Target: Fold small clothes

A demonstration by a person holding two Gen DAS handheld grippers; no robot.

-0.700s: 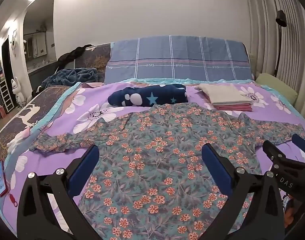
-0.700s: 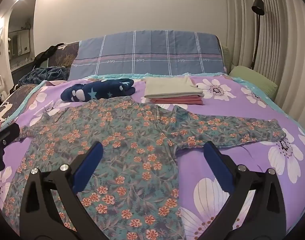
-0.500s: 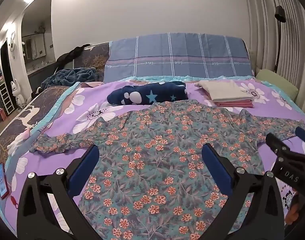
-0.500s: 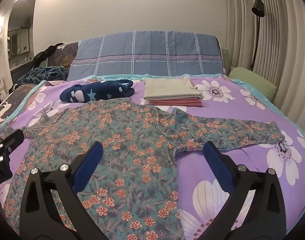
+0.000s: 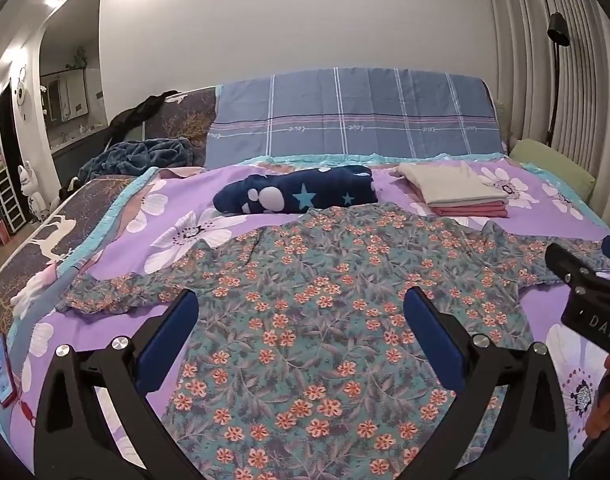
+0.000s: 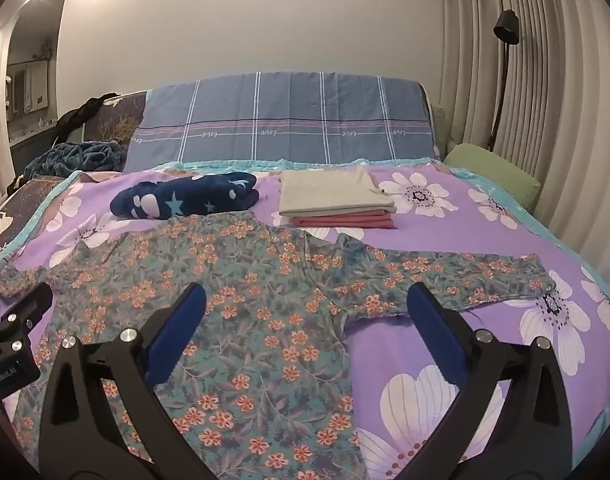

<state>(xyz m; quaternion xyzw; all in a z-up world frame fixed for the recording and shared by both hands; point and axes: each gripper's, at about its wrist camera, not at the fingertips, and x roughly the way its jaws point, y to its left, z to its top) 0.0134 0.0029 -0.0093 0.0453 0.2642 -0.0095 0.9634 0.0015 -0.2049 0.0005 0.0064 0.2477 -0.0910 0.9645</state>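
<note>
Two claws, left claw (image 5: 301,320) and right claw (image 6: 305,312), both wide, empty, above shirt (image 5: 325,300) spread flat on bed (image 6: 445,240) for folding.

The floral shirt (image 5: 325,320) is lying as thin, matt, slightly wrinkled cloth on the smooth bedsheet (image 5: 117,320). Beyond the shirt, a fleecy blanket (image 5: 297,196) is looking plush.
</note>
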